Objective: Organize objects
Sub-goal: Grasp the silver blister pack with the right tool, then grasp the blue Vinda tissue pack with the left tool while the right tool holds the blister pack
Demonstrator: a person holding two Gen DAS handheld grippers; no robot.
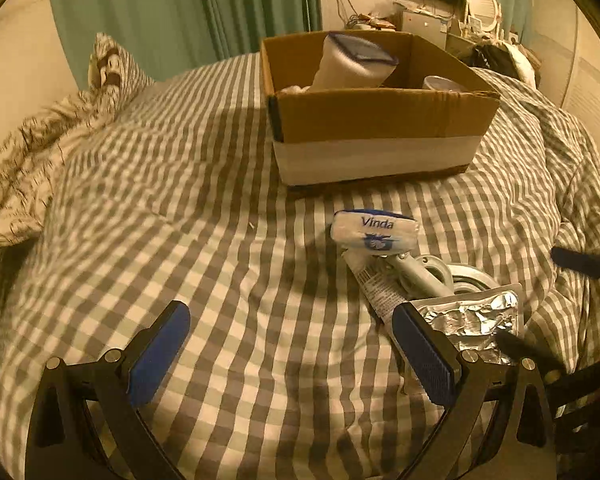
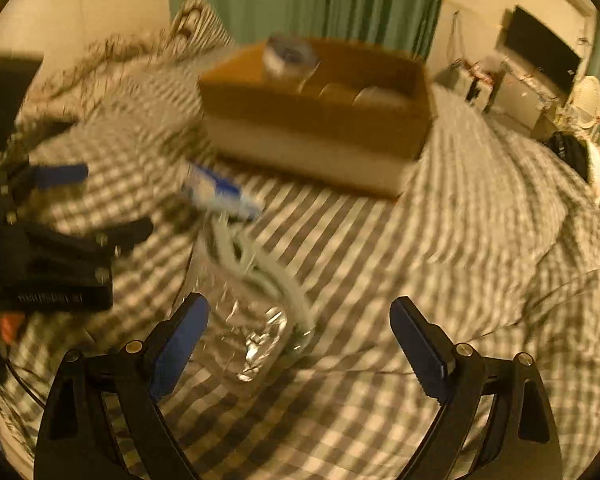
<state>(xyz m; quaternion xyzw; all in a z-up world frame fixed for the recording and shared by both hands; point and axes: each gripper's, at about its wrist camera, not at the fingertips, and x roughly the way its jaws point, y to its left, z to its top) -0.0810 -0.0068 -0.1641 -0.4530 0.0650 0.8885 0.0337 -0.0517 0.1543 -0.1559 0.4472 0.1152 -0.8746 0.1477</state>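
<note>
Cardboard box (image 1: 380, 120) is sitting at twelve o'clock, already collecting containers; both the left gripper (image 1: 292, 356) and right gripper (image 2: 300, 352) are gaping wide and empty, closing on the foil pack (image 1: 472, 324) and tissue packet (image 1: 374, 232) at two o'clock

One box (image 1: 376, 128) sits on the bed, with two containers showing inside it: a tall tub (image 1: 350, 62) and a smaller one (image 1: 442, 83). In front of it lie four loose things: one tissue pack (image 1: 374, 232), one tube (image 1: 376, 288), one caster wheel (image 1: 440, 272) and one foil pack (image 1: 476, 320). Two pillows (image 1: 108, 64) lie at the far edge.
</note>
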